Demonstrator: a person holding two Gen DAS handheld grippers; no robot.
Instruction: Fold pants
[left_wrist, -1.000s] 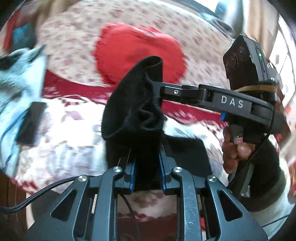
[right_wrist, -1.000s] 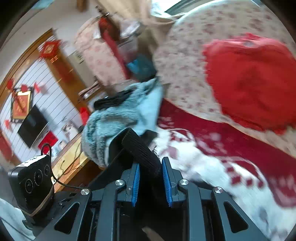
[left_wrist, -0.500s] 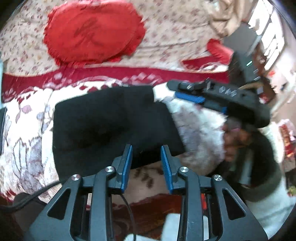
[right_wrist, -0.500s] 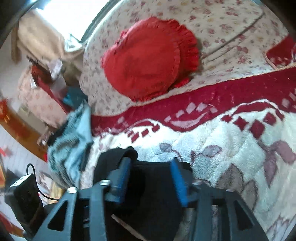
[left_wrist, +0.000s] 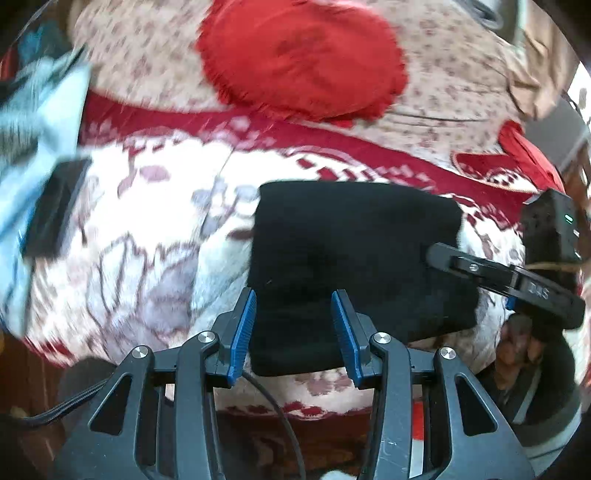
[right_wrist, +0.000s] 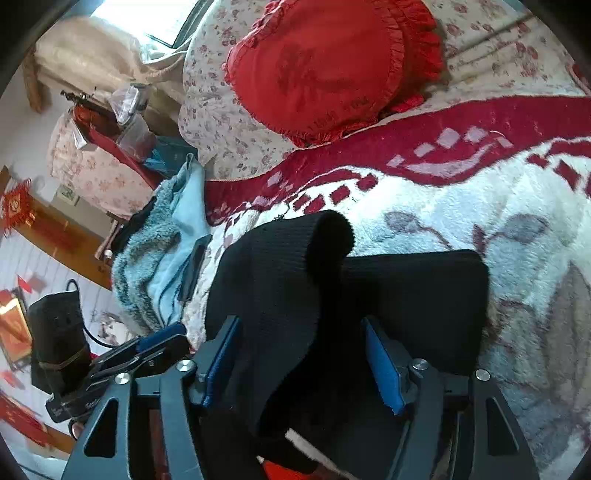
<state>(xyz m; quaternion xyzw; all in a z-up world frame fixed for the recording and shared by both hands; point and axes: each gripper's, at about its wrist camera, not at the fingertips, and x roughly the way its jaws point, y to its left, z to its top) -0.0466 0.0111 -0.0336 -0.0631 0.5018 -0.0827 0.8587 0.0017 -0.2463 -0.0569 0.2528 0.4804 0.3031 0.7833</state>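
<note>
The black knit pants (left_wrist: 354, 266) lie as a folded, roughly rectangular bundle on the white, plush, red-patterned blanket (left_wrist: 147, 229) that covers the bed, in front of the round red frilled cushion (left_wrist: 299, 55). In the left wrist view the bundle's long axis runs left to right, across the line of the left tongs (left_wrist: 293, 328).

The left tongs stand wide open, blue pads apart, holding nothing; the bundle's near edge lies between and just beyond the tips. The right tongs (right_wrist: 306, 363) are also spread wide and grip nothing, though black cloth fills the gap between the pads and one ribbed end of the pants (right_wrist: 325, 236) humps up ahead of them, not lying flat. In the left wrist view the right tongs (left_wrist: 436, 254) come in from the right, their tip over or on the bundle's right end; contact cannot be told.

By the look of it the fold is nearly finished, and what remains is flattening that raised ribbed end. The right tongs are the nearer to it, since the cloth already sits between their pads, directly ahead along their line. A pale blue fleece garment (right_wrist: 155, 251) lies off to the left on the bed, well apart.
</note>
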